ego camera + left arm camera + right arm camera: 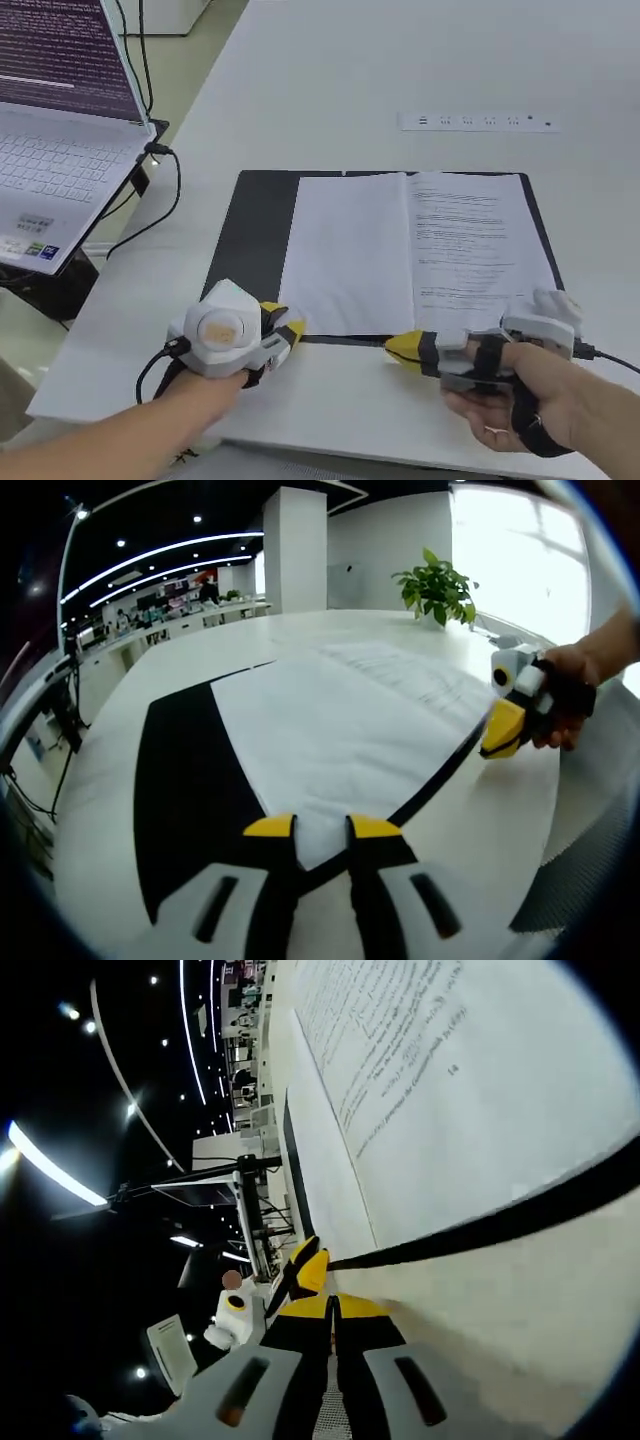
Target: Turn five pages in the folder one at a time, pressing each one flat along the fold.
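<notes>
The left gripper (320,827) sits at the near left corner of the folder (250,225), jaws a narrow way apart, with the corner of the blank left page (345,250) showing between its tips. The right gripper (330,1305) rests at the folder's near edge, jaws closed together with nothing seen between them.

The room is an open office with strip lights overhead and a potted plant (437,585). The white table (330,60) carries an open laptop (60,100) at its left edge. The black folder lies open and flat in the middle, a printed page (475,235) on its right side. A white power strip (478,122) lies beyond it.
</notes>
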